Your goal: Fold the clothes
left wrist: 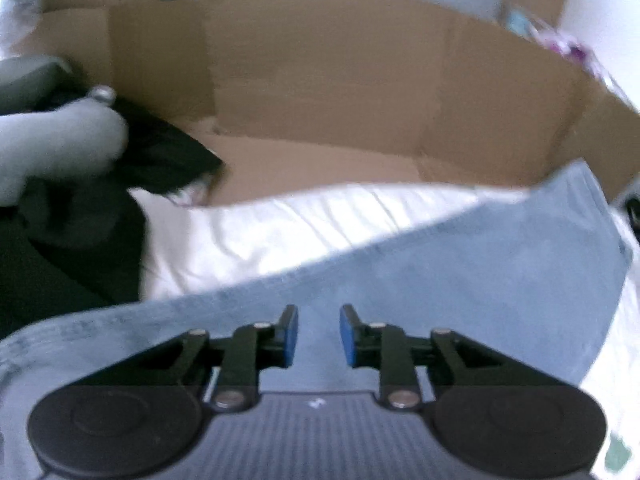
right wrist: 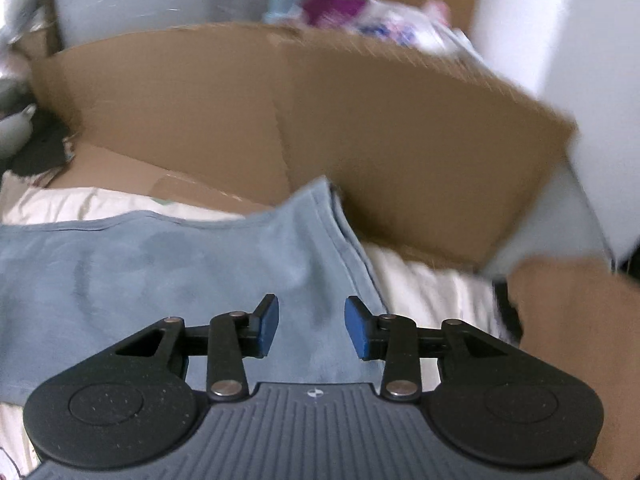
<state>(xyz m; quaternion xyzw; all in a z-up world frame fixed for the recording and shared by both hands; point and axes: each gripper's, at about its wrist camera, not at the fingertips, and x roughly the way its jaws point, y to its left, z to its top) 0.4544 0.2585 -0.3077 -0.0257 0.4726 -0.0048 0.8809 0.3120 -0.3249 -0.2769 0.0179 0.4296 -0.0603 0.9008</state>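
Observation:
A pale blue garment (left wrist: pixel 460 264) lies spread flat on a white sheet (left wrist: pixel 256 236). My left gripper (left wrist: pixel 319 336) hovers over the garment with a gap between its blue pads and nothing in it. In the right wrist view the same blue garment (right wrist: pixel 160 264) shows a hemmed edge running toward a cardboard wall. My right gripper (right wrist: pixel 312 330) hangs above the garment's right part, its pads wide apart and empty. Both views are blurred.
A large open cardboard box (left wrist: pixel 340 92) stands behind the sheet, also seen as the cardboard box (right wrist: pixel 360 128). Dark clothes (left wrist: pixel 72 240) and a grey soft object (left wrist: pixel 52 144) lie at the left. Colourful items (right wrist: pixel 360 16) sit behind the box. A brown cardboard piece (right wrist: pixel 580 340) is at the right.

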